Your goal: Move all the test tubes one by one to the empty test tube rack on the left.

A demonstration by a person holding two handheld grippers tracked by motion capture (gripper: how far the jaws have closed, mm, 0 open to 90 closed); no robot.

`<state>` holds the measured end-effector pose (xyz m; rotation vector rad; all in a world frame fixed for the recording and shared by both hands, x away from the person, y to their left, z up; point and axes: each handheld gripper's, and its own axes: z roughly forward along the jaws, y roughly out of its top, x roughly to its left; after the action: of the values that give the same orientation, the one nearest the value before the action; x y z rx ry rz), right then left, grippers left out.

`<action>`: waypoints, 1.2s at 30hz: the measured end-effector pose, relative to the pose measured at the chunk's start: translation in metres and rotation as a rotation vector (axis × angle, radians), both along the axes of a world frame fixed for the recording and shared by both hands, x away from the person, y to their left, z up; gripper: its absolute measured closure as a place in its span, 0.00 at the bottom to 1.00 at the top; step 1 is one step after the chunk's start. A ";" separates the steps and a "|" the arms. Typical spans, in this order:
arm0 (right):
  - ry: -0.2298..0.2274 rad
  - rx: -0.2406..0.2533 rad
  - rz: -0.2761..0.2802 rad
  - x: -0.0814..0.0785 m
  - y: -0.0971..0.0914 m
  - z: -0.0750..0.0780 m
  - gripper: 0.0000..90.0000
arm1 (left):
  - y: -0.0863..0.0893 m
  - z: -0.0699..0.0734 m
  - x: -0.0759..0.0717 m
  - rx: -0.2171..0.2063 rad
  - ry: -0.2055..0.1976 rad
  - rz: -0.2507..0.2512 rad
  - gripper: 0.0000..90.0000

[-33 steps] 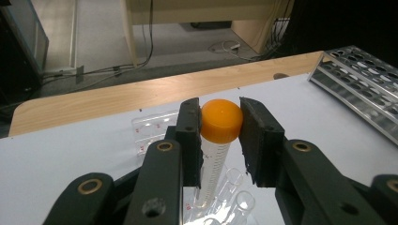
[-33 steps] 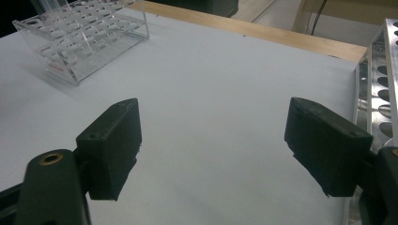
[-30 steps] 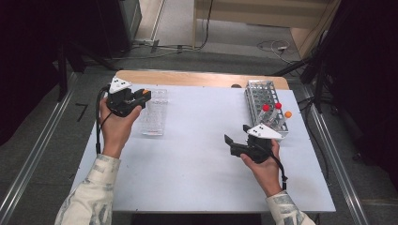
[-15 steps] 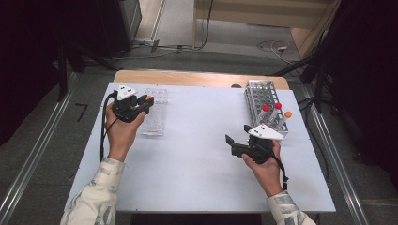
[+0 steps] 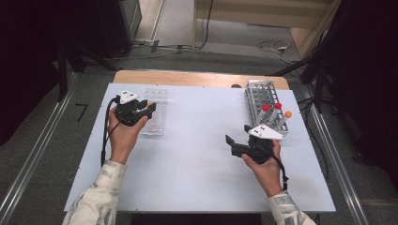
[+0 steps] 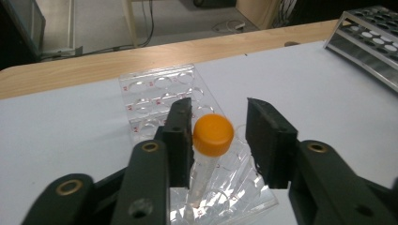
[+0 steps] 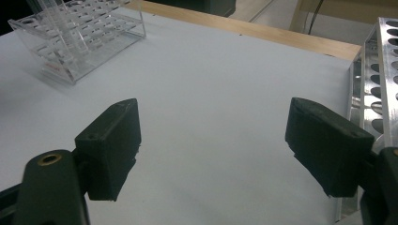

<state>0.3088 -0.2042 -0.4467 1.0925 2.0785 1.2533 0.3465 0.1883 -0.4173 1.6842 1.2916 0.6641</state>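
Now the left claw [image 6: 213, 140], at lower centre, has just been opening around the orange-capped tube [image 6: 212, 140] standing in the clear rack [image 6: 155, 93]: placement looks done. The right claw [image 7: 213, 150] gapes empty.

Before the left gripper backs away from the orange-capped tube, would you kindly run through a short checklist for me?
1. Tube seated in a well of the clear rack: ok, its lower end is in the rack.
2. Left gripper released: not ok, jaws have just been opening; one pad still sits against the cap, the other is clear.
3. Tube upright: cannot tell, it looks slightly tilted.
4. Right gripper out of the way: ok, open over bare table.
5. Metal rack undisturbed: ok, capped tubes standing.
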 end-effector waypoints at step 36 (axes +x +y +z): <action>-0.034 0.002 -0.287 0.001 -0.109 0.006 0.20 | -0.014 0.011 -0.053 -0.112 -0.063 -0.097 0.35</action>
<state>0.3098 -0.3132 -0.4410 1.3070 1.8173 1.1239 0.2932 0.1745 -0.4058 1.6113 1.1739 0.5718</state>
